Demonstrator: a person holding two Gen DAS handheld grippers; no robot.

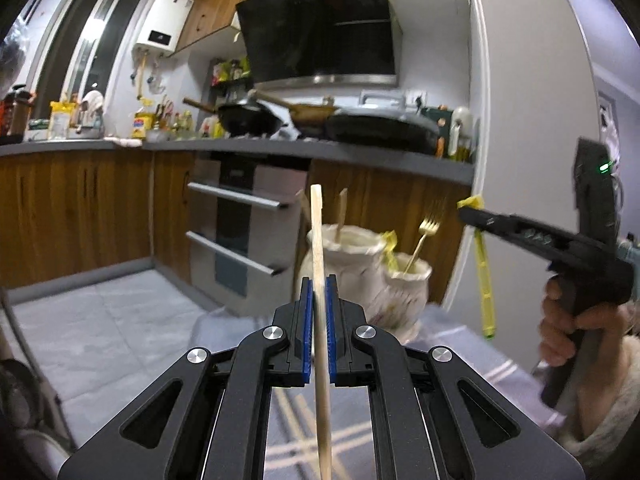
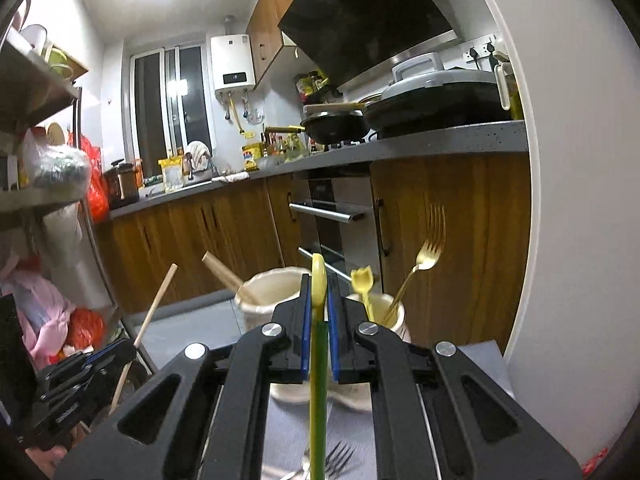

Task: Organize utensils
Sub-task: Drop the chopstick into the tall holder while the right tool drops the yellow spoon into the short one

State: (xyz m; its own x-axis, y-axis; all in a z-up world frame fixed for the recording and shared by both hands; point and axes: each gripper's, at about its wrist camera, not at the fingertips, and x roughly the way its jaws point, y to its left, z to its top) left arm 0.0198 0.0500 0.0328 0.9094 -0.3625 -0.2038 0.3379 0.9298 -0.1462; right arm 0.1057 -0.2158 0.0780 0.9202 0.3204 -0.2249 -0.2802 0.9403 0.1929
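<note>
Gripping, left tongs [image 1: 319, 312]: blue pads pinched on a pale wooden chopstick [image 1: 319, 264], raised above the desk.
Chopstick axis: near upright in the left wrist view, its top end tipped slightly left, its lower end running down between the tong arms.
Gripping, right tongs [image 2: 319, 308]: pressed together on a slim yellow-and-green plastic utensil [image 2: 318, 380].
Utensil axis: upright in the right wrist view, the rounded yellow end above the pads, the green shaft below them.
Larger cream ceramic jar [image 2: 272, 292]: holds wooden sticks leaning left.
Smaller cream ceramic jar [image 2: 394, 316]: just beside the larger one; holds a gold metal fork [image 2: 430, 248], tines up, and a yellow plastic fork [image 2: 362, 280].
Desk [image 2: 480, 354]: grey cloth with pale stripes; more chopsticks [image 1: 298, 412] and a dark fork [image 2: 338, 460] lie on it below the tongs.
</note>
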